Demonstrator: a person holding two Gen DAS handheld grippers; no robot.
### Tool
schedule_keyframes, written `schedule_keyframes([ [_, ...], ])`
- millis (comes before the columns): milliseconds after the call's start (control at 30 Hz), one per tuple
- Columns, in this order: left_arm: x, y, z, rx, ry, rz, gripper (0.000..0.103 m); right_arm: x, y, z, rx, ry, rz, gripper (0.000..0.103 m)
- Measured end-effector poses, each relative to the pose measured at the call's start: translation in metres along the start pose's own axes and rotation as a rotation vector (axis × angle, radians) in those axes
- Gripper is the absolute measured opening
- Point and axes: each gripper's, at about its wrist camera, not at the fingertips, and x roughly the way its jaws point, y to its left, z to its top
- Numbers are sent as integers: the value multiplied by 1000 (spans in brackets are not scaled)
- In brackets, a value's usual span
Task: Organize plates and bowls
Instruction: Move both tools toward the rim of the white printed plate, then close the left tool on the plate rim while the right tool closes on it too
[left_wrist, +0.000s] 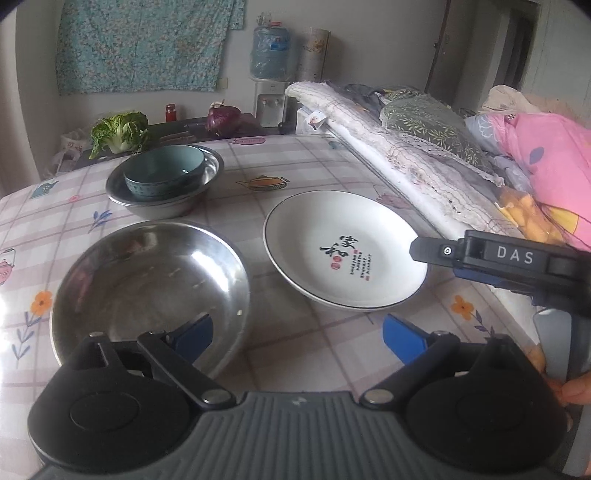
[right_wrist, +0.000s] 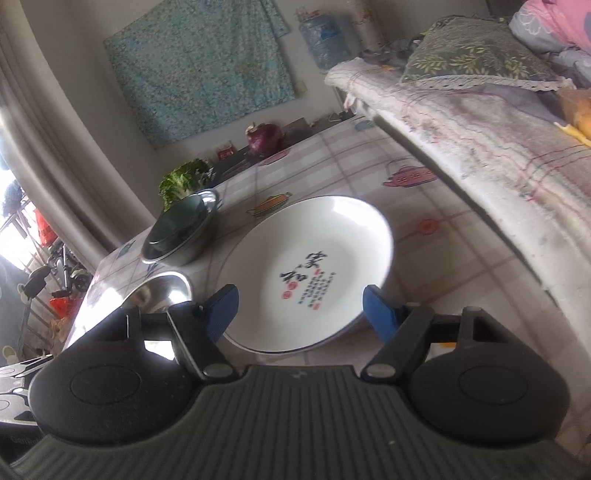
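Dishes sit in three groups on our checked tablecloth (left_wrist: 332, 162): a teal bowl (left_wrist: 164, 170) nested in a steel basin (left_wrist: 162, 206) at the far left, a loose steel bowl (left_wrist: 147, 288) near left, and a white plate (left_wrist: 343, 251) with printed characters at the right. We judge the nested pair to be the stack already begun, so the loose bowl and plate are what remain to sort.

Our left gripper (left_wrist: 295, 336) hangs low over the near edge with its jaws spread wide and empty, one blue pad over the steel bowl's near rim. Our right gripper (right_wrist: 299, 306) has its jaws spread too, holding nothing, straddling the plate's near rim as if lining up to take it; from the left wrist view one finger tip lies over the plate's right edge, though we cannot tell if it touches.

Beyond the table we see a cabbage (left_wrist: 118, 133), a purple onion (left_wrist: 223, 120), a water dispenser (left_wrist: 269, 74), a floral cloth on the wall (left_wrist: 140, 44), and bedding (left_wrist: 443, 129) piled along the right.
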Motion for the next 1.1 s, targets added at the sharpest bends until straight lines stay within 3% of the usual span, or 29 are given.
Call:
schedule_keyframes([
  [200, 25, -18, -2, -109, -4, -33, 95, -2, -40, 15, -32, -11, -64, 74],
  [433, 50, -29, 8, -134, -16, 35, 85, 32, -46, 36, -163, -2, -108, 71],
  [633, 70, -25, 10, -173, 17, 54, 75, 81, -46, 57, -238, 41, -100, 50],
  [800, 83, -24, 8, -161, 40, 73, 60, 112, -40, 64, -295, 77, -102, 33],
  [1000, 94, -25, 12, -162, 33, 86, 44, 127, -32, 61, -333, 100, -72, 24],
  [1100, 95, -25, 14, -168, 32, 101, 42, 128, -25, 57, -372, 99, -76, 23],
])
